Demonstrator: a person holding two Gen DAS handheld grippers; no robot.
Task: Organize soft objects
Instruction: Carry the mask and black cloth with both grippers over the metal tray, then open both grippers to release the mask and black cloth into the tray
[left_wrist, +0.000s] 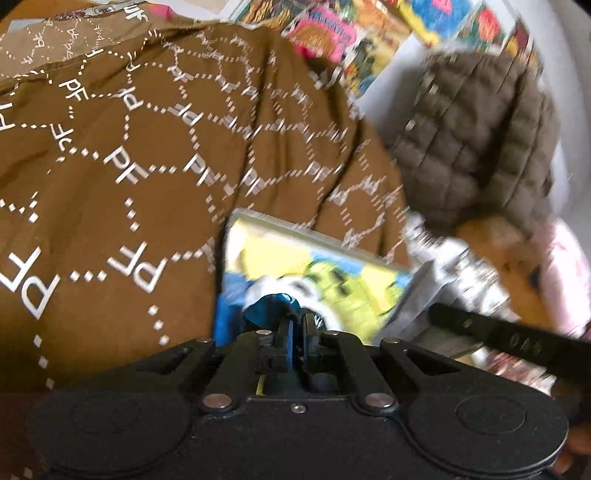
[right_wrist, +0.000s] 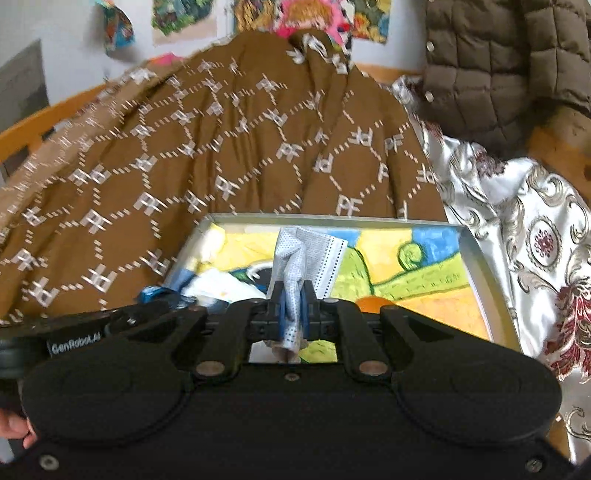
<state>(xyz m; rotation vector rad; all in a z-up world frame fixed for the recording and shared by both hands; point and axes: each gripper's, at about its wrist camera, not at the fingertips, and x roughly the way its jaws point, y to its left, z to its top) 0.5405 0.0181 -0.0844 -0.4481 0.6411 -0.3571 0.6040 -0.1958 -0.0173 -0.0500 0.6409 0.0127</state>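
Each gripper, left (left_wrist: 295, 325) and right (right_wrist: 293, 295), pinches one cloth (right_wrist: 306, 251).

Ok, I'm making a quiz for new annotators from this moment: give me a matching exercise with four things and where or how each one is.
Things:
1. dotted white cloth
2. brown PF blanket
3. quilted jacket
4. painted tray

States:
A. upper right, by the wall
B. pinched in the right gripper
C. heaped behind the tray
D. lying flat under the right gripper

Pairs: 1-B, 2-C, 3-A, 4-D

Brown cloth (right_wrist: 229, 147) white "PF" hexagons; white dotted cloth (right_wrist: 295, 266); tray (right_wrist: 491, 280) yellow-green-blue
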